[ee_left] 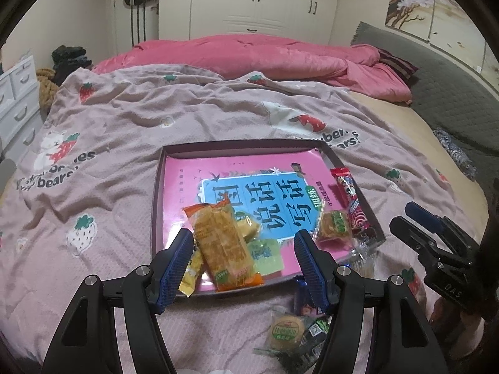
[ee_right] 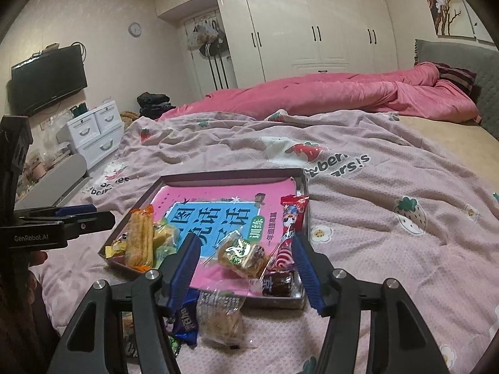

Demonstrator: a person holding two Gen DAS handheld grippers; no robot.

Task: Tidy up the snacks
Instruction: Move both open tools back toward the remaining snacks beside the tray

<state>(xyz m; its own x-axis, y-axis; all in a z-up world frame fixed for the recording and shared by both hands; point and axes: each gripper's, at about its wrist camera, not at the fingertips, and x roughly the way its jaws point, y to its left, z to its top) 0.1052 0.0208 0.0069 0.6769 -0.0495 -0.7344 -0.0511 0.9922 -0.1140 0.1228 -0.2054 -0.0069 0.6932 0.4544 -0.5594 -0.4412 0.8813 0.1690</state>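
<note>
A shallow dark tray lies on the strawberry-print bedspread with a pink book as its floor. In its near left corner an orange snack packet rests on smaller yellow and green packets. A green-labelled cake and a long red packet lie at its right side. My left gripper hovers open over the orange packet without touching it. My right gripper is open above the green-labelled cake and holds nothing.
Loose snacks lie on the bedspread in front of the tray: a round green-labelled cake, a clear-wrapped biscuit and a blue packet. A pink quilt is bunched at the far side. White drawers stand left of the bed.
</note>
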